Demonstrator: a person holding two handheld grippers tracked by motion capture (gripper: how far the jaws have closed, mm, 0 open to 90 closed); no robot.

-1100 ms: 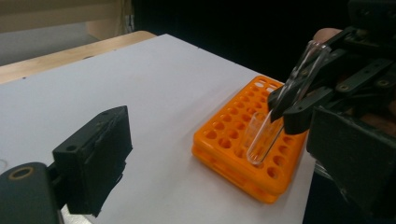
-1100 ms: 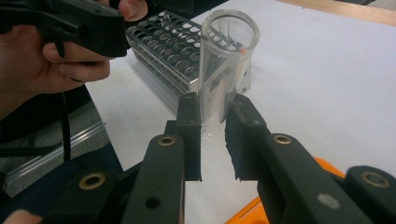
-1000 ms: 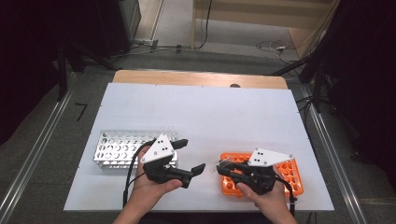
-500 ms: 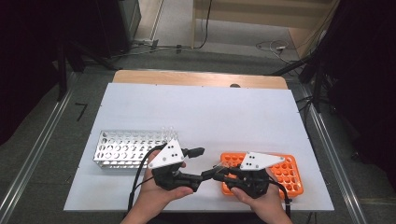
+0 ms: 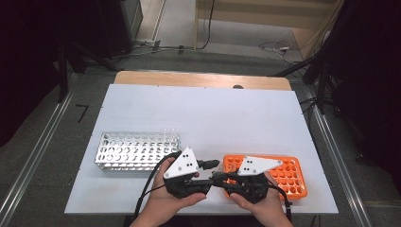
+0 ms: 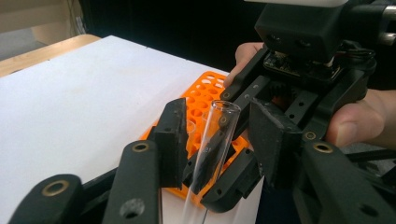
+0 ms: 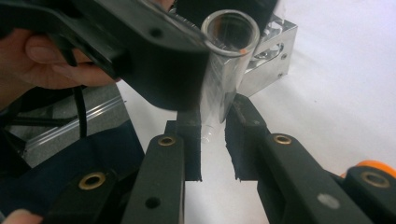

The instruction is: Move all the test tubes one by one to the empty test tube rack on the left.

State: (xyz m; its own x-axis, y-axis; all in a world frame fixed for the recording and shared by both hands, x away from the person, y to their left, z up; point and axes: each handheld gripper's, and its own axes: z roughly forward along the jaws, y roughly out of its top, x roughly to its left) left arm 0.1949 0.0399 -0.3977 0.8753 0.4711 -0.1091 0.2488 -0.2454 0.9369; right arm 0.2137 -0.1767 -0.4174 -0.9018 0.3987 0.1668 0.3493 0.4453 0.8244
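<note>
At the near edge of the white table (image 5: 208, 118) the two tongs meet tip to tip. The right gripper (image 7: 213, 140) pinches a clear glass test tube (image 7: 223, 74) between its two black pads, low on the tube's body — the open rim stands up toward that gripper's own camera. In the left gripper view the same test tube (image 6: 212, 144) rises tilted between the jaws of the left gripper (image 6: 219, 140), which are spread wide to either side of it, with a gap showing between each pad and the glass. From above, the left gripper (image 5: 213, 171) and the right gripper (image 5: 218, 178) sit almost touching, each held in a hand that comes in from the near edge.

Just under and beyond the right gripper lies the orange rack (image 5: 283, 172), its rows of round holes running away to that gripper's far side. Out past the left gripper, on its outer side, stands the metal rack (image 5: 137, 150) — apart from the orange one, a few clear tubes standing at its far corner.
</note>
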